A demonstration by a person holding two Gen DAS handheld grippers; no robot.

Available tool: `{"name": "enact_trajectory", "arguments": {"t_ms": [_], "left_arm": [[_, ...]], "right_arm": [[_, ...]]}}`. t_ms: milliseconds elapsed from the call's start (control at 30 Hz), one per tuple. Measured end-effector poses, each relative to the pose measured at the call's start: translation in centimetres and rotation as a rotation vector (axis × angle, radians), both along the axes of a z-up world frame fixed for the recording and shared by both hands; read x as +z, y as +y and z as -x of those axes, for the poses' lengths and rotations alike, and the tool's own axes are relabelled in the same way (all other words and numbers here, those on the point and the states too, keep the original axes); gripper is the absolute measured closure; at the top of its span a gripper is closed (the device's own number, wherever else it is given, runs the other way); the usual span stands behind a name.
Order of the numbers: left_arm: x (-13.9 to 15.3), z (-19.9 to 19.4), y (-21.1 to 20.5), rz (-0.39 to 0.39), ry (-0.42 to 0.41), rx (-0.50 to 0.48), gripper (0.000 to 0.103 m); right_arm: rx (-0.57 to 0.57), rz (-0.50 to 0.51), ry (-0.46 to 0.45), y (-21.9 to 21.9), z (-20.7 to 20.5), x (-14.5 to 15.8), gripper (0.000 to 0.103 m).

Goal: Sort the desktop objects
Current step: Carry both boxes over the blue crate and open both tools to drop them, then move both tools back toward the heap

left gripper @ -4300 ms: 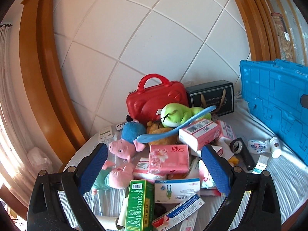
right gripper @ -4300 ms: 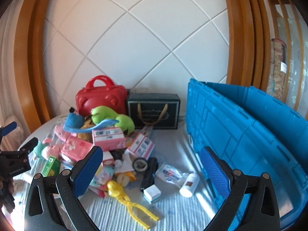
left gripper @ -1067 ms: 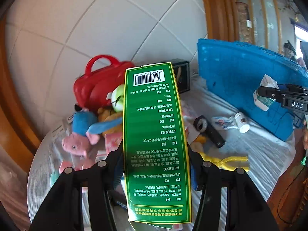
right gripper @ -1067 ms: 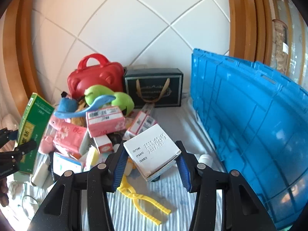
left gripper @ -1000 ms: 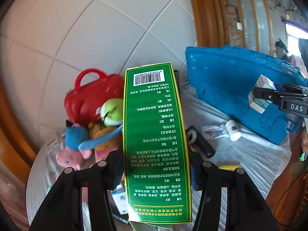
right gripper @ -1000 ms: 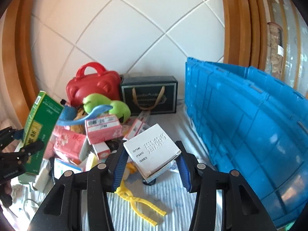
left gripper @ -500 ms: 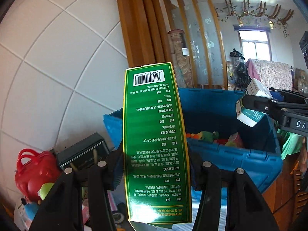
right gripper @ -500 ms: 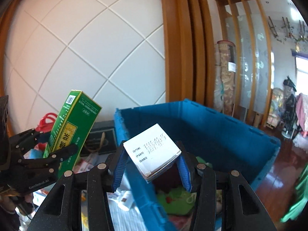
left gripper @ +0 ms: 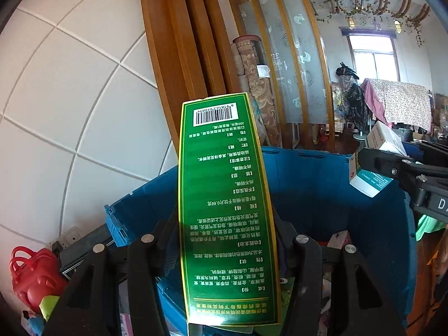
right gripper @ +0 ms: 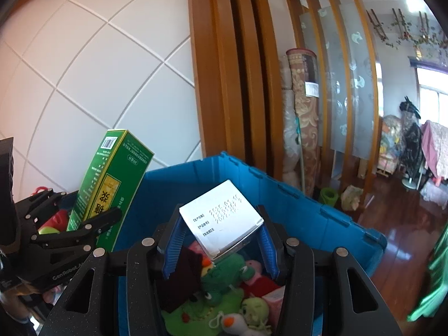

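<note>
— White square tiles with pale grout cover the wall, and curved wooden trim runs up beside it. What sits below?

— In the right wrist view, a blue plastic crate (right gripper: 302, 210) with ribbed, notched rims fills the lower half. Soft plush toys (right gripper: 224, 280) lie heaped inside, green and pink ones among them.

— And the right gripper (right gripper: 221, 240)?

— Its ribbed blue pads are clamped on a small white carton (right gripper: 224, 218), tilted, with printed text on its top face. It hangs above the crate's open mouth.

— The left gripper (left gripper: 226, 249)?

— Closed on a tall green cardboard box (left gripper: 224, 196), glossy, with a barcode at its 12 o'clock end and gold edging. Seen from the right wrist it stands at 9 o'clock, near the crate's left rim.

— Anything else?

— A red plastic handbag (left gripper: 30, 277) at 8 o'clock in the left wrist view, and a rolled patterned rug (right gripper: 303, 112) leaning at the wooden screen.
</note>
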State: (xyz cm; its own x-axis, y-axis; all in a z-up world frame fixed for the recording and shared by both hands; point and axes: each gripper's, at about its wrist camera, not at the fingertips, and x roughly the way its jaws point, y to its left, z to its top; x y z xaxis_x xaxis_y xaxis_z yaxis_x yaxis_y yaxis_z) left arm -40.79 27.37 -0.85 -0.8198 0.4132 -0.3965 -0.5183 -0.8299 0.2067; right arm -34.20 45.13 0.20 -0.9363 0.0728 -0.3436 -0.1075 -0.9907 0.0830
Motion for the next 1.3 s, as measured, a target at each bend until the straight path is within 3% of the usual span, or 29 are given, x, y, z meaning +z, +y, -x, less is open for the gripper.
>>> {"name": "enact_trajectory", "arguments": {"t_ms": [33,67,133,167,467,833,1100,1300], "left_arm": [[0.2,0.1,0.6,0.007,0.005,0.035,0.049],[0.2,0.6,1.3,0.024,0.004,0.067,0.046],[0.1,1.6,2.3,0.077,0.010,0.142,0.024],[0.1,1.9,2.5,0.091,0.030,0.173,0.023],[0.1,1.2,0.5,0.024,0.039,0.222,0.022],[0.3,0.5,0.1,0.021,0.054,0.270,0.022],[0.3,-1.7,-4.1,-0.004,0.071,0.342,0.022],[0.3,-3.5,-10.2,-0.040,0.067,0.397,0.022]], "right_arm": [[-0.012,0.001,-0.009,0.4,0.7,0.0,0.054],[-0.025,0.000,-0.025,0.6,1.5,-0.2,0.044],[-0.059,0.009,-0.018,1.3,2.4,-0.2,0.019],[-0.075,0.010,-0.004,1.5,2.5,0.0,0.018],[-0.085,0.039,0.049,2.2,1.0,0.1,0.018],[-0.037,0.039,0.073,0.8,-1.0,0.2,0.015],[0.020,0.011,0.094,-2.5,-2.6,-0.1,0.015],[0.071,-0.008,0.116,-6.9,-3.6,0.2,0.013]]}}
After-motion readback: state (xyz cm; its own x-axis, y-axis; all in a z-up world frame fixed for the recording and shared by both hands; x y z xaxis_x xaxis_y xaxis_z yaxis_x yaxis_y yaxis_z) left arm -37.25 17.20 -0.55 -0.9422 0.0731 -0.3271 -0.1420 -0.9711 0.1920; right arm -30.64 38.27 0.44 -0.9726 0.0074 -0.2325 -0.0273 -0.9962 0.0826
